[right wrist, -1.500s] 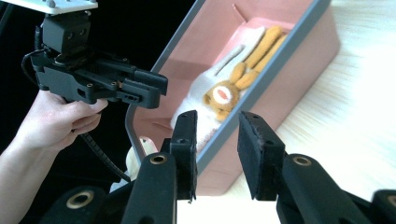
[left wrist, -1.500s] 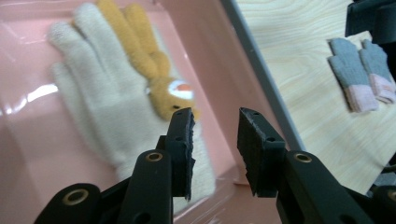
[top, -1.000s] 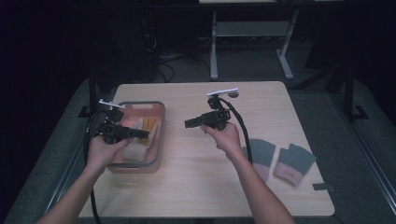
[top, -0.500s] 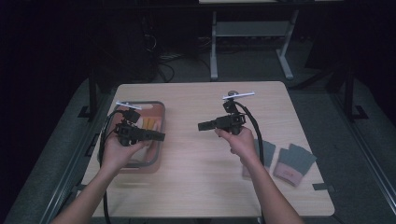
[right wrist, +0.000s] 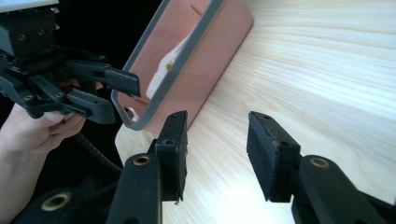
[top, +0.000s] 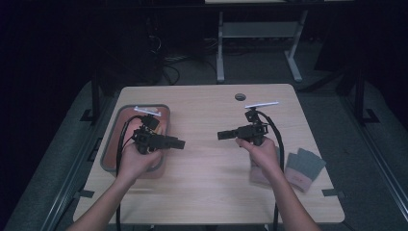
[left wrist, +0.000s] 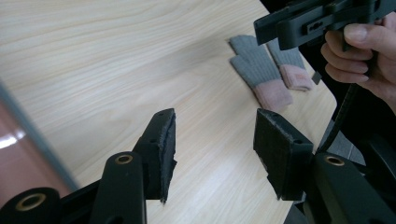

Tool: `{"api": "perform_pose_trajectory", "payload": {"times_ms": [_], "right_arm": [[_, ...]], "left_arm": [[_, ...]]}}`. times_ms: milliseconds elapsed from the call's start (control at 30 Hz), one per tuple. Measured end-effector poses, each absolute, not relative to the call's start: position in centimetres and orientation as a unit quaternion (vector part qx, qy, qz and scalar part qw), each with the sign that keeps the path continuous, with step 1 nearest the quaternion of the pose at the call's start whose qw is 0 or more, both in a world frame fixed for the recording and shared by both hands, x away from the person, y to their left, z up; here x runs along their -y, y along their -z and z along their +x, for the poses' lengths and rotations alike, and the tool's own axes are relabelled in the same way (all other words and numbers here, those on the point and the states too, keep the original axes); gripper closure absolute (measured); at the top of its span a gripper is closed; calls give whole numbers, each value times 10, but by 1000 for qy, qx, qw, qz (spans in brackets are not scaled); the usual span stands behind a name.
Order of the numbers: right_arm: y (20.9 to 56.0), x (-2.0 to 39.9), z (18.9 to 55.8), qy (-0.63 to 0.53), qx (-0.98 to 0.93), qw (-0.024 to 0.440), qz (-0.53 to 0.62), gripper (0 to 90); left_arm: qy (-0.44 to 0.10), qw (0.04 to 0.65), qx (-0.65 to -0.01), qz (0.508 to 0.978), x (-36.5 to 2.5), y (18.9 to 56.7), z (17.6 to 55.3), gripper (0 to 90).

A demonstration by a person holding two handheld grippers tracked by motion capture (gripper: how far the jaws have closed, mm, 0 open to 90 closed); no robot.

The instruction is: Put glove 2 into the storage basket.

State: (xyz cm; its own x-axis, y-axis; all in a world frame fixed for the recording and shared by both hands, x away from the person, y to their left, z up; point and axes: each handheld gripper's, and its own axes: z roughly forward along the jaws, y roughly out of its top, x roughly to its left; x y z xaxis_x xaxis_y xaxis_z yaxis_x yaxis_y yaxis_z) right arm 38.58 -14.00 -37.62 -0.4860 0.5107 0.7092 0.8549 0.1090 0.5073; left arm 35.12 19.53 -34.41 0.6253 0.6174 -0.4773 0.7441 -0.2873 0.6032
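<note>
High view: both tools level, tip to tip (empty-jawed).

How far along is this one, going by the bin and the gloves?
Looks done: something pale already lies in the pink bin. In hand: nothing; the left gripper and right gripper have just been opening, jaws empty above the table. Probably left: the grey gloves, lying untouched near the table's right edge.

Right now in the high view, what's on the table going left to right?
Pink bin with grey rim → left tongs → right tongs → grey and pink gloves.
</note>
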Motion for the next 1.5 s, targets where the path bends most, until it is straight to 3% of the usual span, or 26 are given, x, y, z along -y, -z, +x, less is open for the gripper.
{"api": "perform_pose_trajectory", "payload": {"times_ms": [467, 1267, 1500], "right_arm": [[386, 183, 372, 480, 701, 167, -501, 542], [395, 212, 358, 458, 707, 149, -518, 513], [396, 225, 350, 449, 713, 123, -524, 504]], "left_arm": [[83, 409, -410, 811, -166, 351, 349, 446], [97, 432, -383, 811, -133, 355, 343, 433], [85, 435, -378, 813, -122, 358, 340, 411]]}}
